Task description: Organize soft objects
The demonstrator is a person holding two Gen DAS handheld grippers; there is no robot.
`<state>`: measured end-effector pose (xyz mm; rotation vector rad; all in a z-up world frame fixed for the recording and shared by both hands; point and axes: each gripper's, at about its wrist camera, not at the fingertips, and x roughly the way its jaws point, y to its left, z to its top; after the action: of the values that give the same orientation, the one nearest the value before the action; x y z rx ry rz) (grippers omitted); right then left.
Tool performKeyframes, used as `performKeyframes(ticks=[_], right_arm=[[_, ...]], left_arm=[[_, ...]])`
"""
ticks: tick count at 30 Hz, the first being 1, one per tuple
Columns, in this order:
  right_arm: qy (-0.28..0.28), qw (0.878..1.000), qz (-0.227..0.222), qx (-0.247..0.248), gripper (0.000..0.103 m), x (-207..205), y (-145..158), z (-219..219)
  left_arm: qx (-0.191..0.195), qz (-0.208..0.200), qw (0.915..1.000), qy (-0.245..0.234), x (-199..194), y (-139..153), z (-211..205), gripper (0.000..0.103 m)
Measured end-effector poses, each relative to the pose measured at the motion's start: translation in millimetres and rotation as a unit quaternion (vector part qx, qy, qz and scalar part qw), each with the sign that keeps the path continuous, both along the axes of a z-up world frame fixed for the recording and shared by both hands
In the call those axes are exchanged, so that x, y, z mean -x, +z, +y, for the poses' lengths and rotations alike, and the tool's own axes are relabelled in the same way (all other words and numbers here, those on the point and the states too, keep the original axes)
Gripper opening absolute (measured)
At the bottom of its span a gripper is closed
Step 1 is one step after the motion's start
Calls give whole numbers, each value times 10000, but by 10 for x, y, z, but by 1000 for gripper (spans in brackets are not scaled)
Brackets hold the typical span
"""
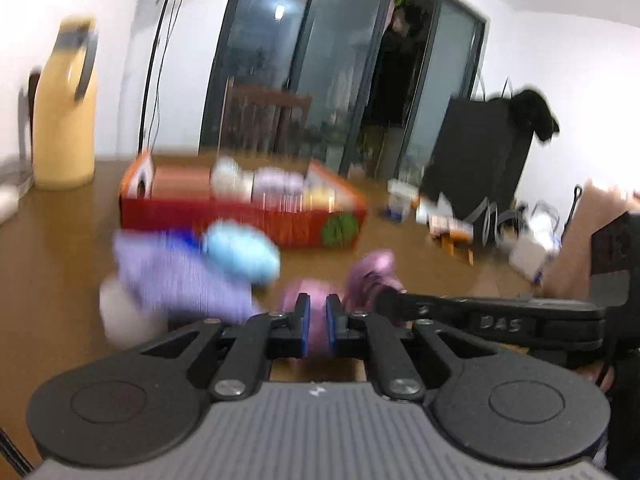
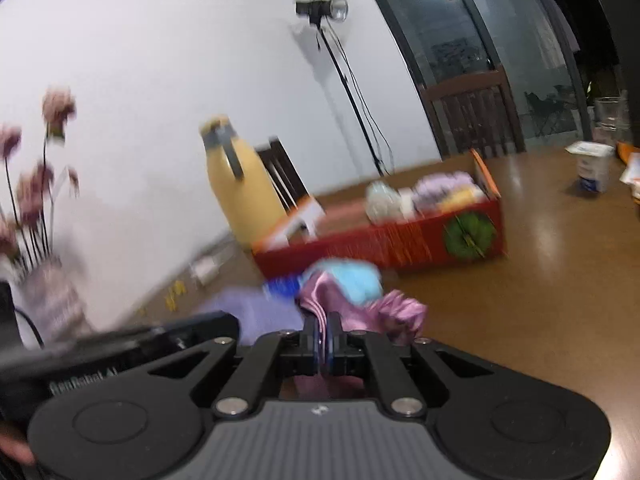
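Left gripper (image 1: 318, 322) is nearly closed, clamped on the pink cloth (image 1: 308, 300); right gripper (image 2: 325, 340) is closed tight on the same pink cloth (image 2: 360, 308). Both are held low over the bench (image 2: 540, 280), close together, the right one reaching in from the left gripper's right side. Cloth hangs between them, near a lilac cloth (image 1: 180, 276), a blue item (image 1: 240, 254) and the red box (image 1: 240, 216). Motion blur obscures detail

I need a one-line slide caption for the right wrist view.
Right gripper shut on pink satin cloth, red box of soft items behind.
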<state>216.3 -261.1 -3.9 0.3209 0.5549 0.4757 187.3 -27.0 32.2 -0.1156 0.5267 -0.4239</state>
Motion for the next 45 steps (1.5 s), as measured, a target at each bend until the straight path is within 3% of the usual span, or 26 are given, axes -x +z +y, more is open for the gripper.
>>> performKeyframes(ticks=[3,5,9,10,15,16,17,18,19,25,28,32,33,35,36,37,38,41,43,45], right_arm=[[65,9995,302,53,5,228,-158,-44],[15,9992,358,194,11,358,-221,-67],[-272,9990,272,212,18,515,-232,-238],[-387,9990,218,83,20,518,-201,-297],[-785,9968,11,-167,32,328,-125,-406],[-906,9958,41,-148,32,261,-117,-402],[-934,9955,15,-172,32,221,-112,-401],[-962,9951,-19,-228,32,195,-90,-401],[-988,9947,-46,-268,32,171,-70,-399],[-731,9973,87,-48,33,125,-144,-254],[-585,9979,206,166,33,171,-239,-147],[-481,9982,320,158,33,259,-343,-86],[-507,9980,355,161,33,264,-348,-83],[-475,9981,349,188,33,288,-325,-74],[-411,9983,354,214,33,295,-313,-57],[-334,9983,381,279,33,297,-307,-19],[-283,9982,389,347,33,301,-306,23],[-100,9976,389,561,33,350,-319,148],[-41,9971,358,676,32,393,-334,208],[-16,9967,323,745,30,406,-351,217]], left_arm=[[91,351,9993,44,129,-185,59,12],[70,299,9995,-22,188,-180,69,16],[148,-63,9999,-8,190,-23,32,77],[181,-150,9997,-65,125,11,2,83],[61,-23,9998,-185,-589,10,-261,82],[-66,70,9999,-142,-723,-33,-316,64],[-219,270,9993,-107,-823,-77,-368,54],[-343,536,9978,-188,-897,-131,-407,33],[-278,693,9969,-244,-894,-177,-393,28],[99,464,9988,115,-195,-326,-120,29],[-76,340,9989,316,106,-354,-98,29],[-262,448,9986,23,255,-398,-136,30],[-240,358,9991,-5,276,-358,-134,34],[-95,48,9999,-35,289,-243,-100,53],[-11,-122,9999,-42,273,-197,-84,67],[20,-250,9997,-30,238,-166,-78,69],[-62,-287,9996,38,157,-162,-84,69],[-334,116,9993,146,-96,-244,-114,63],[-180,369,9992,3,-146,-336,-56,53],[118,469,9988,-26,-126,-396,41,53]])
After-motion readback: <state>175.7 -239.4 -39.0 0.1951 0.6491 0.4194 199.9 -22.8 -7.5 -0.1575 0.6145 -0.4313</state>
